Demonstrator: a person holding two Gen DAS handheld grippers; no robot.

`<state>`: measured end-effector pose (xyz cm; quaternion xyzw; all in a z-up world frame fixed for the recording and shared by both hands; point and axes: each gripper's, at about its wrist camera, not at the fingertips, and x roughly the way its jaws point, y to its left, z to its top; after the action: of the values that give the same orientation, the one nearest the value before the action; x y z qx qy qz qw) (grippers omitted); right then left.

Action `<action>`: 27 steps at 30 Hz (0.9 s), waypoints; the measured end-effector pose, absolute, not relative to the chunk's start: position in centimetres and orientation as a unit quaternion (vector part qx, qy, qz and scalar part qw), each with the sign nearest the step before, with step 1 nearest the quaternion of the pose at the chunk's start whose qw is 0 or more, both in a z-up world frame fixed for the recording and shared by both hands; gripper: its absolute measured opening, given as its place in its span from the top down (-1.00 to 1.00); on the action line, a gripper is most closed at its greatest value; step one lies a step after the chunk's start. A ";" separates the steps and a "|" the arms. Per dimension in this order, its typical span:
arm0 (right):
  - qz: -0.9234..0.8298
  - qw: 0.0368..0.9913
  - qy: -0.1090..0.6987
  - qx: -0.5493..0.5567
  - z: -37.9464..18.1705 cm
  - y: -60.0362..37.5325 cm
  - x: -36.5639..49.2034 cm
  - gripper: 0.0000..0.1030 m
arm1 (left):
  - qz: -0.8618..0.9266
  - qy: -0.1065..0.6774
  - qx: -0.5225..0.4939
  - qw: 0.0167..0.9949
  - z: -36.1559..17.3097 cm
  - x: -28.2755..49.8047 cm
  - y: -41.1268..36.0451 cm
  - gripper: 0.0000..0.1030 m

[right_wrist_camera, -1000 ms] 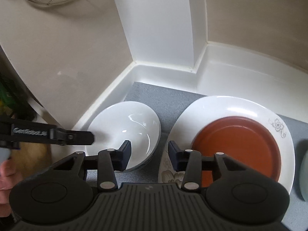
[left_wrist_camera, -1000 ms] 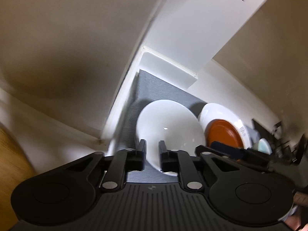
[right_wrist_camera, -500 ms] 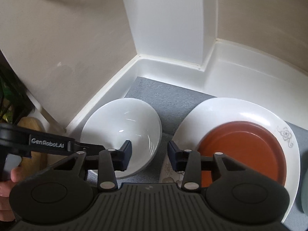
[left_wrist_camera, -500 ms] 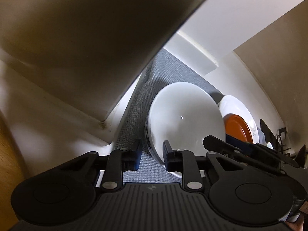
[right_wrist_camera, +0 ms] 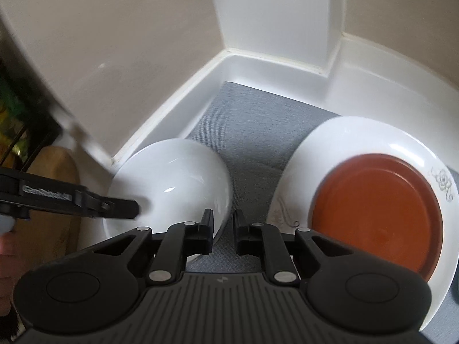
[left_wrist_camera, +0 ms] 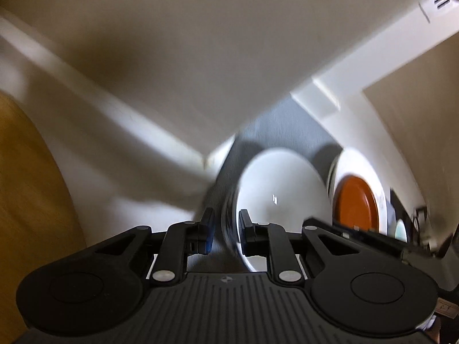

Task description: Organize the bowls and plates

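White bowl (left_wrist_camera: 282, 197) rim sits between my left hand-held gripper (left_wrist_camera: 225, 230) fingers, parted, not clamped; right hand-held gripper (right_wrist_camera: 223, 230) parted, empty beside it.

The left wrist view is smeared with motion blur, so the bowl (left_wrist_camera: 282, 197) has a soft rim and its near edge is hidden behind the left gripper (left_wrist_camera: 226, 229). In the right wrist view the plate (right_wrist_camera: 352, 140) is cut off by the right edge and partly covered by the right gripper (right_wrist_camera: 223, 230). The lettering on the left gripper's finger there is too blurred to read.
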<state>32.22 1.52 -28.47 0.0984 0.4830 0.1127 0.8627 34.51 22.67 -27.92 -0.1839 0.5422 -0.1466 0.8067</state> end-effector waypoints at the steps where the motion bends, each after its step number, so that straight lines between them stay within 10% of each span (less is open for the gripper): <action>1: 0.113 0.863 0.483 0.101 -28.6 1.4 32.3 0.69 | -0.153 0.539 -0.172 0.810 -28.0 34.7 22.6 0.66; 27: 0.029 0.908 0.384 0.164 -22.4 -11.2 22.7 0.88 | -0.225 0.530 -0.063 0.815 -20.0 31.2 7.1 0.78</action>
<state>22.69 -11.25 -22.36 0.1643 0.3842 0.0288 0.9081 31.21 7.09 -20.04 -0.0630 0.5299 -0.2247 0.8153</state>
